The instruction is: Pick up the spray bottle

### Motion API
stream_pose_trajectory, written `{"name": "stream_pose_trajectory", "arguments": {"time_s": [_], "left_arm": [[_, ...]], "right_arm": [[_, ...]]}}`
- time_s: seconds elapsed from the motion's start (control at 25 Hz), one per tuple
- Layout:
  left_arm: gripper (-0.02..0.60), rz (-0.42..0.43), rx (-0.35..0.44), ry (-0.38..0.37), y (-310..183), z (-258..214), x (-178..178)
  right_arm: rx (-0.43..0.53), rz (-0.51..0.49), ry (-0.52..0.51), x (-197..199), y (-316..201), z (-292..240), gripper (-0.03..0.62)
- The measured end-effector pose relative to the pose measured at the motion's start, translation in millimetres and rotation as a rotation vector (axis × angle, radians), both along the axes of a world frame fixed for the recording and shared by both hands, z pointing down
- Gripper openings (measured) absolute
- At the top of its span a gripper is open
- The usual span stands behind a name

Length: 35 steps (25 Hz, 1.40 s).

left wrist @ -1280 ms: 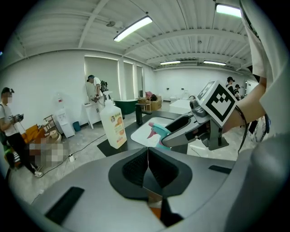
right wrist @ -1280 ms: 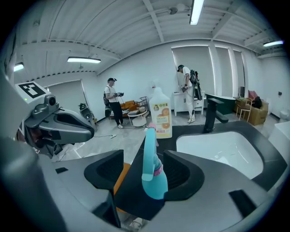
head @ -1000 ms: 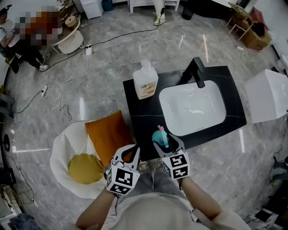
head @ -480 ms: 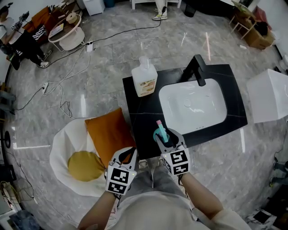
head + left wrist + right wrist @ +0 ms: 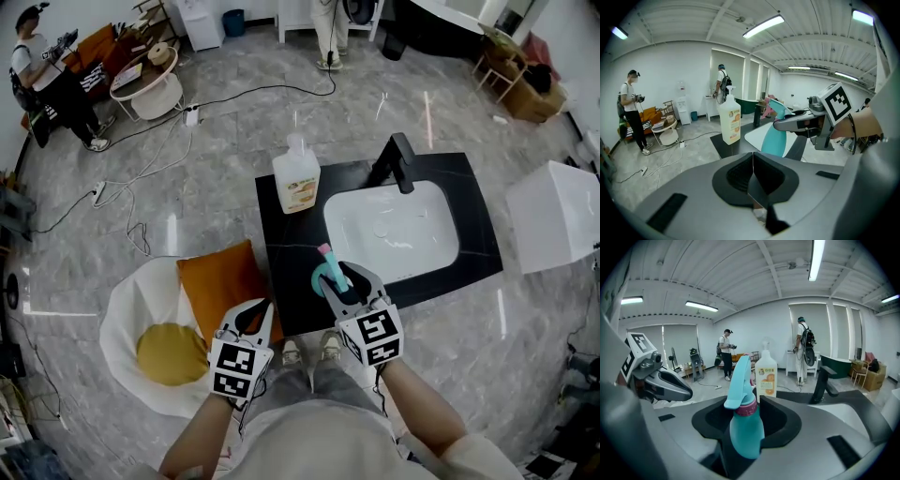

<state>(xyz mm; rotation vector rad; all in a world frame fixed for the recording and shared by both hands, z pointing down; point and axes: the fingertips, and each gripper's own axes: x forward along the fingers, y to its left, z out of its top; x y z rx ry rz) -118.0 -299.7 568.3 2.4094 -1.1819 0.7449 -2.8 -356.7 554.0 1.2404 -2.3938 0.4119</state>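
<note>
Gripping the spray bottle [image 5: 325,273], right tool [image 5: 345,281] now higher above the counter [image 5: 291,253]; left tool [image 5: 251,317] closed, empty.

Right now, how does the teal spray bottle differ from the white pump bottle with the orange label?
The teal spray bottle is slim, with a pink collar; the white pump bottle is broader and squarer. The spray bottle sits clamped in the right gripper; the pump bottle stands untouched on the black countertop's far left corner. Both stand upright.
</note>
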Motion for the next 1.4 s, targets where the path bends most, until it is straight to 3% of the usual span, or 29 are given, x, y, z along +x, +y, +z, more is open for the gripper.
{"name": "stream_pose_trajectory", "arguments": {"time_s": [0.32,0.44,0.48,0.6,0.68,0.84,1.08,1.4], "left_arm": [[0.021,-0.059,0.176,0.033,-30,-80,-2],[0.020,-0.091,0.232,0.100,-42,-120,-2],[0.020,-0.094,0.270,0.095,-45,-135,-1],[0.021,-0.040,0.438,-0.045,-50,-178,6],[0.021,-0.016,0.509,-0.048,-48,-203,13],[0.021,-0.049,0.568,0.044,-41,-241,14],[0.021,-0.079,0.674,0.103,-22,-298,18],[0.021,-0.070,0.700,0.088,-2,-304,17]], "right_arm": [[0.167,-0.059,-0.008,12,-3,-107,0.192],[0.247,-0.070,0.001,20,0,-148,0.189],[0.274,-0.072,0.009,23,3,-160,0.187],[0.348,-0.080,0.002,30,11,-201,0.186],[0.387,-0.079,-0.024,36,16,-227,0.186],[0.447,-0.072,-0.054,47,28,-270,0.184],[0.541,-0.088,-0.087,59,57,-330,0.181],[0.564,-0.115,-0.042,67,85,-340,0.172]]}}
